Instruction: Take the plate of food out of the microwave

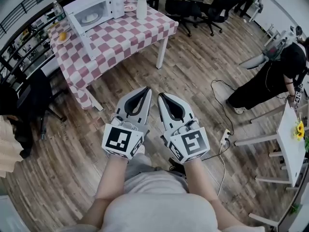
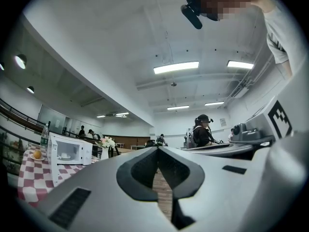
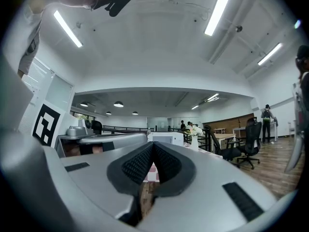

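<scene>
Both tongs held low over the wood floor (image 1: 203, 71), side by side, well apart from the checkered table (image 1: 130, 35).

Left gripper (image 1: 144, 91) is clenched, jaw tips meeting, nothing between them. Right gripper (image 1: 162, 96) is the same: tips together, empty.

Microwave (image 1: 96, 4) stands on the table's far-left part with its door (image 1: 82, 35) swung open. The plate of food (image 1: 90, 18) sits inside the cavity, untouched. A vase of flowers (image 1: 141, 5) stands just beside the microwave, and an orange (image 1: 62, 35) lies near the table's left edge.
</scene>
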`<move>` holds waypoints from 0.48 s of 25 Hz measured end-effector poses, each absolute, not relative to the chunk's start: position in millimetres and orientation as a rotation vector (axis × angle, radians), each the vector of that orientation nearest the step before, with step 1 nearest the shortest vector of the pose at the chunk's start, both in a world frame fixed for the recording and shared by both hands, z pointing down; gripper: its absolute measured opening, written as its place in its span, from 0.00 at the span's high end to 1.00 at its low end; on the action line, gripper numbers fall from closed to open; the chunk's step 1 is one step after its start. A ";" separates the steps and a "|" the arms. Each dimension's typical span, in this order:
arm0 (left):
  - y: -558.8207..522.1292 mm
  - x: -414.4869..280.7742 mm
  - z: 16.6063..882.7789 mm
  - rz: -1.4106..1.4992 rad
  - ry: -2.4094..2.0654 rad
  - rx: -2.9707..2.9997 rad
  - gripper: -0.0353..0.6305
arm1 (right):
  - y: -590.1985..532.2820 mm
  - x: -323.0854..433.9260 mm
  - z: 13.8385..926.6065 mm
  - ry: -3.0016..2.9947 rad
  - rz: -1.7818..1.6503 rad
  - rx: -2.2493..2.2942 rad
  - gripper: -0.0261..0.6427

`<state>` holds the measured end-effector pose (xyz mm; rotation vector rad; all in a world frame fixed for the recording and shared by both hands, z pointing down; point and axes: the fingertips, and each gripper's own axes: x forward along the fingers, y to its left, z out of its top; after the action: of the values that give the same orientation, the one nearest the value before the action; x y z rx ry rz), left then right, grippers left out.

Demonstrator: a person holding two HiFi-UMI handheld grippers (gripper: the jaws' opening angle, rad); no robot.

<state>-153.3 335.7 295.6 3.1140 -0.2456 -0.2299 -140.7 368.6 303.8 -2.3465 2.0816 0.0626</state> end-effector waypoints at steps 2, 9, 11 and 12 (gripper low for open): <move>313.9 -151.5 294.4 -0.228 -0.256 3.119 0.94 | 346.5 -136.7 303.7 2.078 0.072 -2.347 0.93; 239.3 -151.7 293.6 -0.232 -0.323 3.128 0.94 | 272.1 -124.9 307.3 2.073 0.070 -2.324 0.93; 220.4 -153.5 294.0 -0.231 -0.343 3.128 0.94 | 252.5 -124.6 308.6 2.089 0.064 -2.314 0.93; 210.5 -154.9 293.7 -0.233 -0.359 3.124 0.94 | 243.4 -125.1 308.3 2.098 0.065 -2.309 0.93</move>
<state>-154.9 210.5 293.7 3.1244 -0.3591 -0.2327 -125.1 243.4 308.3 -2.3089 2.0977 0.0651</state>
